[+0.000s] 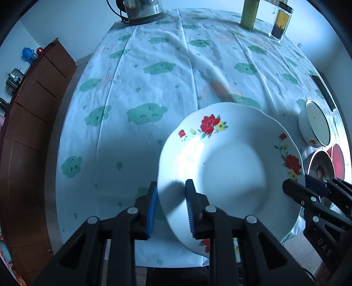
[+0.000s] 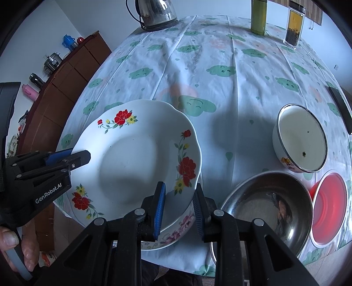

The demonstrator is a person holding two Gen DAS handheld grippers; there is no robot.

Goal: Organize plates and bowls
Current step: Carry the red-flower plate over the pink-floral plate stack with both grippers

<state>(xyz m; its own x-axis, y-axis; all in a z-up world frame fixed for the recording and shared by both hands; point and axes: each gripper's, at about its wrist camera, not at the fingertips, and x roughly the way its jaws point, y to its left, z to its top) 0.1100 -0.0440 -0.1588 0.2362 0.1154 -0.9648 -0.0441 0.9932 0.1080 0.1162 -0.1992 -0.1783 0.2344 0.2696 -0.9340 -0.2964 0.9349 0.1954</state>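
Observation:
A white plate with red flowers point(image 1: 231, 162) is held at its left rim between my left gripper's point(image 1: 170, 204) blue pads. In the right wrist view the same plate point(image 2: 136, 158) sits over a second plate with pink flowers point(image 2: 176, 233), and my right gripper point(image 2: 179, 209) clamps its right rim. The left gripper point(image 2: 72, 157) shows there at the plate's left rim. A white enamel bowl point(image 2: 301, 140), a steel bowl point(image 2: 268, 206) and a red bowl point(image 2: 327, 206) stand to the right.
The table has a cloud-print cloth point(image 2: 220, 72). A kettle point(image 2: 156, 13), a green bottle point(image 2: 259, 17) and a tea jar point(image 2: 293, 26) stand at the far edge. A dark phone point(image 2: 341, 107) lies at the right edge. A brown cabinet point(image 1: 33, 105) is to the left.

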